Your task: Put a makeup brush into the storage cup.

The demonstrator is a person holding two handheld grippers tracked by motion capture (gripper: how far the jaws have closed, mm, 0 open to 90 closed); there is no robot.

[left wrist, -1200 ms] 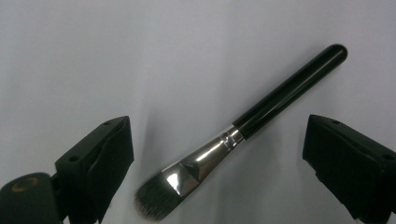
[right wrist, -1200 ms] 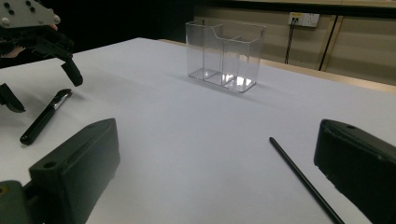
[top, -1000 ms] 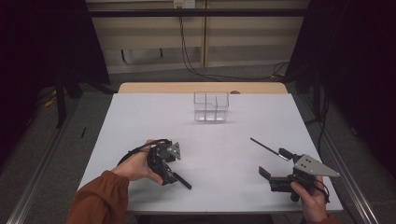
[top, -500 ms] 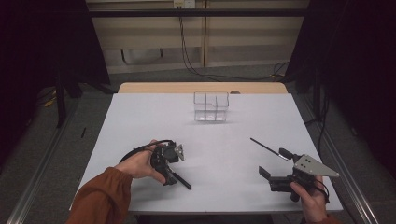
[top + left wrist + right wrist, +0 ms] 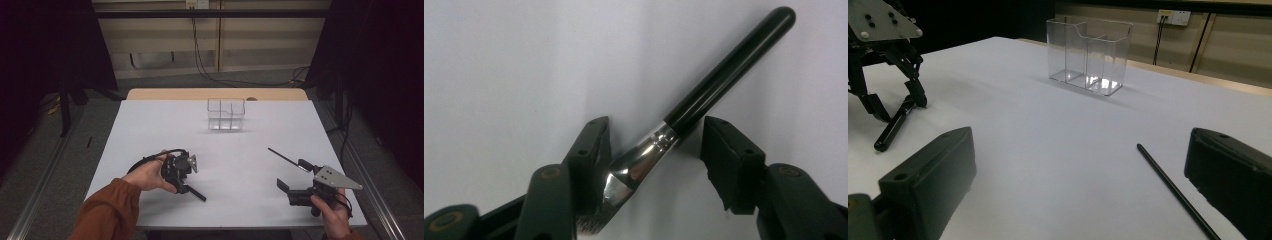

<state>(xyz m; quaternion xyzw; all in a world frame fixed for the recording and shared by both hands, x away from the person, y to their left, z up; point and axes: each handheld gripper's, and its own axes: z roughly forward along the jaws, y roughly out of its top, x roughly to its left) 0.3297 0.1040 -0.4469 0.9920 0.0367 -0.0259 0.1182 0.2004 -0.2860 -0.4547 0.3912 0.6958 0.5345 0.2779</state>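
Brush (image 5: 694, 107) lies on the table (image 5: 250, 150) between the left gripper's (image 5: 654, 150) fingers, which have just been closing; its metal ferrule sits against the left finger (image 5: 591, 150), the other finger just clear. Right gripper (image 5: 1078, 175) gapes wide, a thin black stick (image 5: 1173, 190) between its fingers.

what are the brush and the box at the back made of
Brush: glossy black handle, likely lacquered wood or plastic; bright mirror-like ferrule, probably metal; dark bristles at its tip. Box: clear hard plastic, see-through walls with sharp glints and inner dividers.
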